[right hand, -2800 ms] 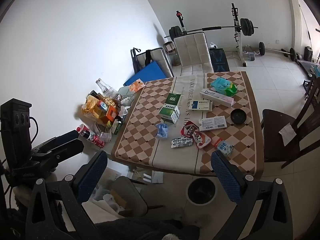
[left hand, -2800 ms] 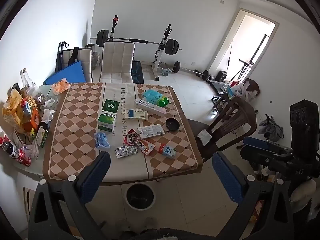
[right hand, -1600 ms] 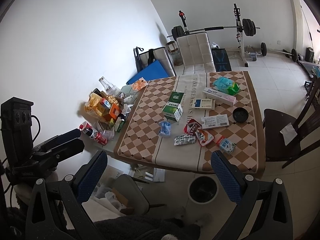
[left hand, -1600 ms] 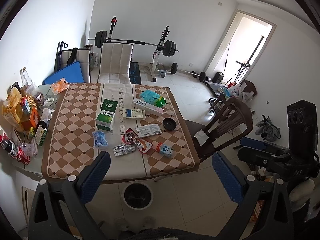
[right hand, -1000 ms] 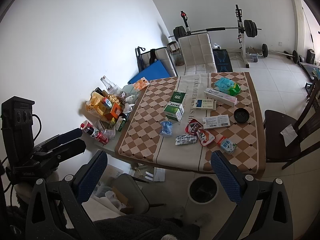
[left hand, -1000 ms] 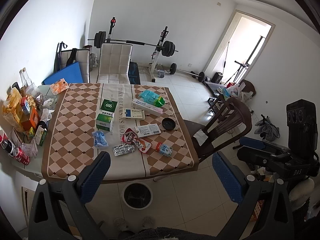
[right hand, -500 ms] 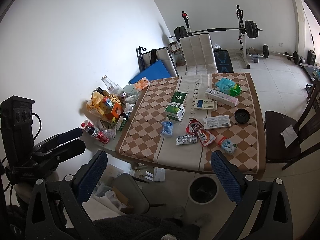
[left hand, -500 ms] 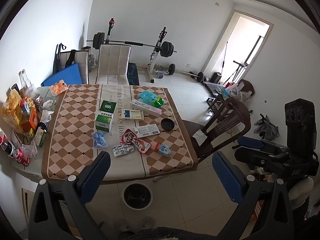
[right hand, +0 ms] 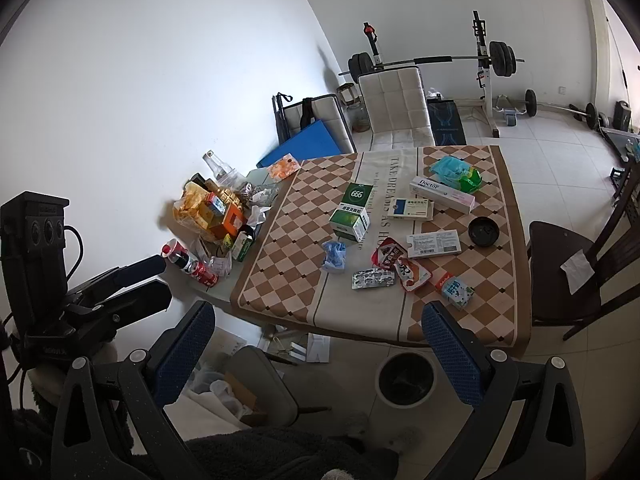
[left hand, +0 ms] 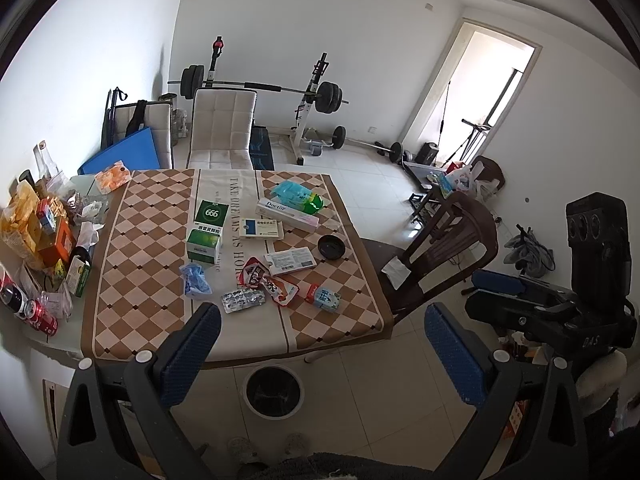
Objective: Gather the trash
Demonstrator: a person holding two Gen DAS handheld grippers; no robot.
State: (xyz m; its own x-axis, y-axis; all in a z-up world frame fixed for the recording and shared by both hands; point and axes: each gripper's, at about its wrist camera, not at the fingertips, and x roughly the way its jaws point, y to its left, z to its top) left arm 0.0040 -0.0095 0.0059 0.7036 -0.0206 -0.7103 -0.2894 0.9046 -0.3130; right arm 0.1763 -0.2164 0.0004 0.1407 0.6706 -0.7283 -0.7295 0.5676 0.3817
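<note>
A table with a brown checkered cloth [left hand: 140, 264] carries the litter: a blister pack [left hand: 243, 301], red snack wrappers [left hand: 268, 282], a crumpled blue bag [left hand: 195, 281], a small carton [left hand: 325, 298], green boxes [left hand: 204, 244], flat medicine boxes [left hand: 290, 260] and a black ashtray [left hand: 331, 246]. A round trash bin [left hand: 273, 391] stands on the floor under the near table edge. My left gripper [left hand: 321, 312] is open and empty, high and short of the table. My right gripper [right hand: 318, 308] is also open and empty, at the near left corner, with the bin [right hand: 406, 378] below.
Snack bags, cans and bottles [left hand: 36, 232] crowd the table's left strip by the wall. A dark wooden chair [left hand: 448, 240] stands at the right side and a white chair [left hand: 222, 128] at the far end. A grey seat [right hand: 256, 384] and papers lie below. A barbell rack [left hand: 312, 92] stands behind.
Both views have drifted slightly back and up, so the table looks a little smaller. Both grippers stay open and empty; nothing on the table has moved.
</note>
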